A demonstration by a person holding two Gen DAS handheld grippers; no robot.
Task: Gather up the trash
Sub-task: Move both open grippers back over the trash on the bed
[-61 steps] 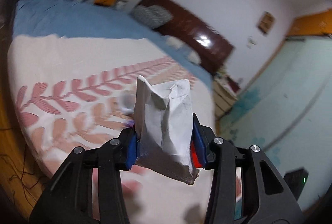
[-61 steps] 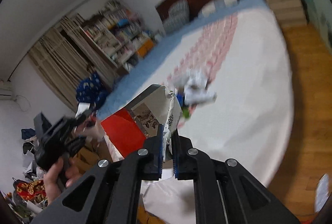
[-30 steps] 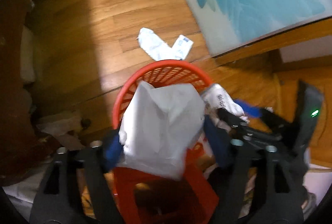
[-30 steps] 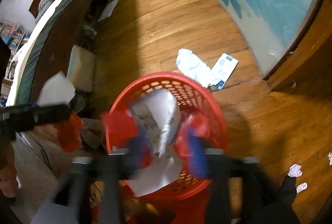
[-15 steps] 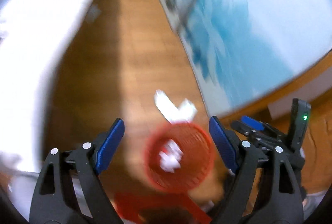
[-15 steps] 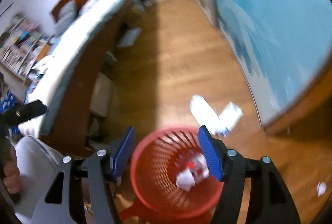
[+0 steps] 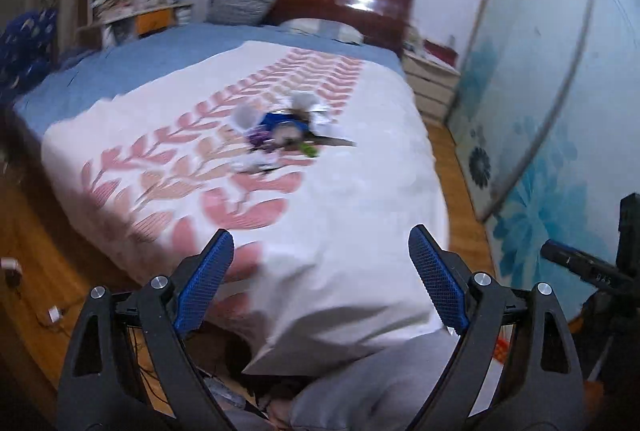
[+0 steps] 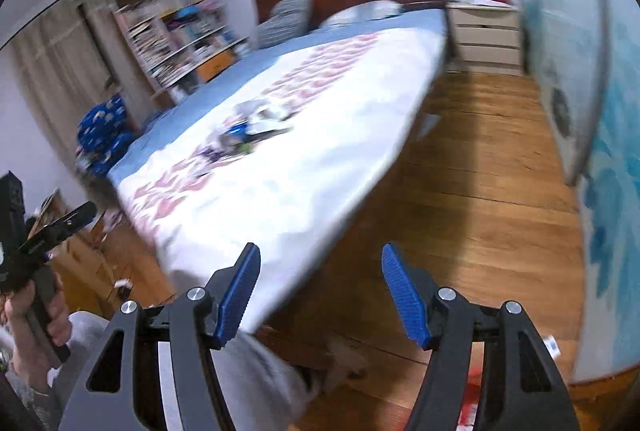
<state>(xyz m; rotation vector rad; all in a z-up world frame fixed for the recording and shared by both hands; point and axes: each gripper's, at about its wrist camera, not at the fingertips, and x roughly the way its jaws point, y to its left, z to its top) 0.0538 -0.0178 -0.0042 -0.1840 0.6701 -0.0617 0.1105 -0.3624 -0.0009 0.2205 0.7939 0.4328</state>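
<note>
Now both claws are empty and aimed at the small blurry pile of mixed trash [image 7: 280, 133] in the middle of the white bed cover with pink leaves [image 7: 360, 191]. Next comes reaching over and grabbing one piece. The left claw [image 7: 320, 271] tilts down, jaws opening wide; the right claw [image 8: 320, 295] tilts down, half open.

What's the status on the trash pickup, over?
Left gripper empty, jaws opening. Right gripper open, empty. Trash pile sits mid-bed on the white bedspread, out ahead of both. Nothing in the way.
</note>
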